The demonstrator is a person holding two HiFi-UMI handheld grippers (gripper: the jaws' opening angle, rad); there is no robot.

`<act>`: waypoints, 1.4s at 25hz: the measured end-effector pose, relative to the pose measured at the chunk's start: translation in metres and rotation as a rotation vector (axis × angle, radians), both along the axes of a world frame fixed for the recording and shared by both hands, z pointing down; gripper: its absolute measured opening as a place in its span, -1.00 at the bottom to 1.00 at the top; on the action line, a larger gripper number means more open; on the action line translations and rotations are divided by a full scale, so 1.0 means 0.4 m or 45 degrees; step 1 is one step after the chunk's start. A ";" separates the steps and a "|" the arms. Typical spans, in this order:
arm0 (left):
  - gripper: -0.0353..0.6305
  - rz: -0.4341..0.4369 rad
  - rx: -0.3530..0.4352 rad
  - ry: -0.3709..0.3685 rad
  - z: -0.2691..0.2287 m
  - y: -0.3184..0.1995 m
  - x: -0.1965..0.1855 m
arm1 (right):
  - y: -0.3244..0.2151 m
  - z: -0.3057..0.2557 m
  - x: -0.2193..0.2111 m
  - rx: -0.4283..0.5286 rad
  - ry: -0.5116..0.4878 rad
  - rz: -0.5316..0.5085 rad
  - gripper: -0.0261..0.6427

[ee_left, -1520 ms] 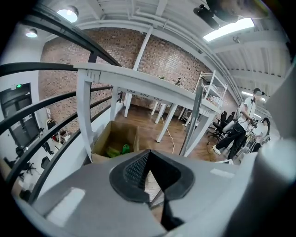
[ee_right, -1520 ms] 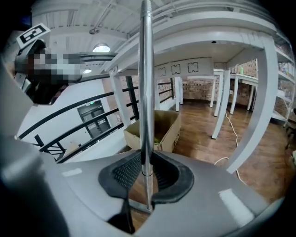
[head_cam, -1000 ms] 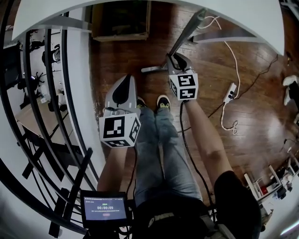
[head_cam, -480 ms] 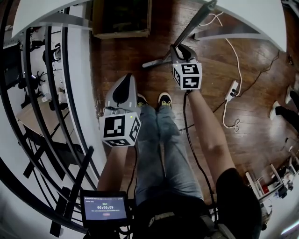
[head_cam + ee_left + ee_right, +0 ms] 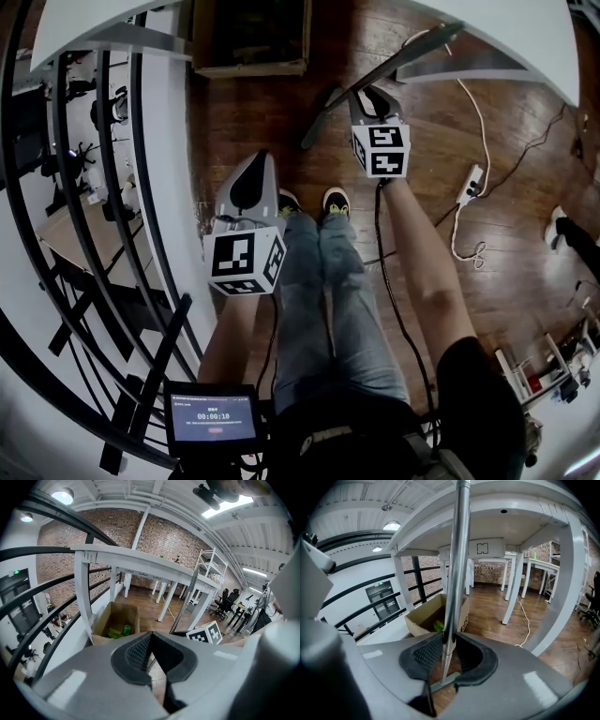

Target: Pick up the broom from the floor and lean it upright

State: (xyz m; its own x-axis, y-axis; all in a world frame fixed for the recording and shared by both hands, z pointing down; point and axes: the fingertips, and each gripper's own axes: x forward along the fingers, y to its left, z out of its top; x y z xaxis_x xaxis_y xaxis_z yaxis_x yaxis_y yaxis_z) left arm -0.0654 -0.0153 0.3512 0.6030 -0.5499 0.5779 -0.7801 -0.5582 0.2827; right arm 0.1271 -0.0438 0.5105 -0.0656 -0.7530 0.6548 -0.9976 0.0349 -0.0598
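Taking the open brown cardboard box (image 5: 248, 67) on the dark wooden floor (image 5: 234, 122) as our marker, we start far to its left. There the black curved metal railing (image 5: 94, 234) runs down the side of the head view.

Nearer to us than the box, and almost in line with it, we hold the left gripper (image 5: 253, 155). In the left gripper view its tips (image 5: 150, 634) meet with nothing between them, so it is closed and empty. It points toward the box (image 5: 101, 620), which has something green inside.

To the right of the box is the broom with the long silver metal pole (image 5: 403, 64). Its foot rests on the floor near the box's right corner. The pole slants away from the box toward the edge of the white table (image 5: 525, 37). We cannot tell whether its top touches that edge.

The right gripper (image 5: 367, 91) sits right of the box, and its jaws are clamped on the lower part of the pole. In the right gripper view the pole (image 5: 457, 550) rises nearly straight between the two ribbed pads (image 5: 426, 656). The box (image 5: 419, 618) shows just behind it.

Well to the right of the box, a white cable (image 5: 478, 103) trails over the floor to a white power strip (image 5: 472, 178).
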 end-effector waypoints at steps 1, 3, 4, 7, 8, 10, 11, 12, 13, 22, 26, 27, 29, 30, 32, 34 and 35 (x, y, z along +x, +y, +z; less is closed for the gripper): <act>-0.85 0.001 -0.002 -0.002 0.002 0.001 -0.003 | -0.004 0.001 -0.004 0.004 0.003 -0.006 -0.64; -0.85 0.001 -0.005 -0.005 0.005 -0.003 -0.006 | -0.016 0.000 -0.007 0.010 -0.005 -0.014 -0.54; -0.85 -0.001 -0.006 -0.005 0.005 -0.007 -0.007 | -0.024 -0.002 -0.007 0.012 -0.014 -0.017 -0.45; -0.85 -0.006 -0.007 -0.007 0.003 -0.014 -0.006 | -0.036 -0.008 -0.006 0.018 -0.024 -0.024 -0.38; -0.85 -0.006 -0.007 -0.008 0.003 -0.014 -0.005 | -0.034 -0.009 -0.003 0.018 -0.024 -0.023 -0.38; -0.85 -0.008 -0.004 -0.007 0.000 -0.014 -0.004 | -0.027 -0.010 -0.003 0.018 -0.028 -0.024 -0.38; -0.85 -0.009 -0.003 -0.006 -0.003 -0.013 -0.005 | -0.019 -0.014 -0.005 0.019 -0.029 -0.029 -0.38; -0.85 -0.008 -0.001 -0.007 -0.009 -0.011 -0.006 | -0.008 -0.019 -0.008 0.018 -0.030 -0.036 -0.38; -0.85 -0.006 0.001 -0.007 -0.015 -0.010 -0.006 | 0.003 -0.024 -0.010 0.018 -0.030 -0.044 -0.38; -0.85 0.042 0.063 -0.017 -0.130 0.000 -0.004 | 0.063 -0.172 -0.014 0.093 -0.018 -0.104 -0.37; -0.85 0.062 0.022 0.002 -0.237 0.058 0.005 | 0.169 -0.402 -0.054 0.202 -0.036 -0.217 -0.37; -0.85 0.073 0.021 0.010 -0.275 0.077 0.017 | 0.199 -0.475 -0.062 0.237 -0.047 -0.240 -0.37; -0.85 0.111 0.057 0.030 -0.342 0.095 0.056 | 0.232 -0.609 -0.061 0.325 -0.082 -0.252 -0.38; -0.85 0.126 0.089 0.042 -0.358 0.084 0.081 | 0.227 -0.654 -0.053 0.381 -0.101 -0.250 -0.38; -0.85 0.118 0.170 0.065 -0.338 0.022 0.125 | 0.174 -0.681 -0.036 0.502 -0.120 -0.254 -0.38; -0.85 0.075 0.261 0.083 -0.278 -0.062 0.148 | 0.098 -0.650 -0.030 0.612 -0.139 -0.263 -0.38; -0.85 0.058 0.311 0.090 -0.251 -0.100 0.153 | 0.062 -0.633 -0.032 0.659 -0.156 -0.261 -0.39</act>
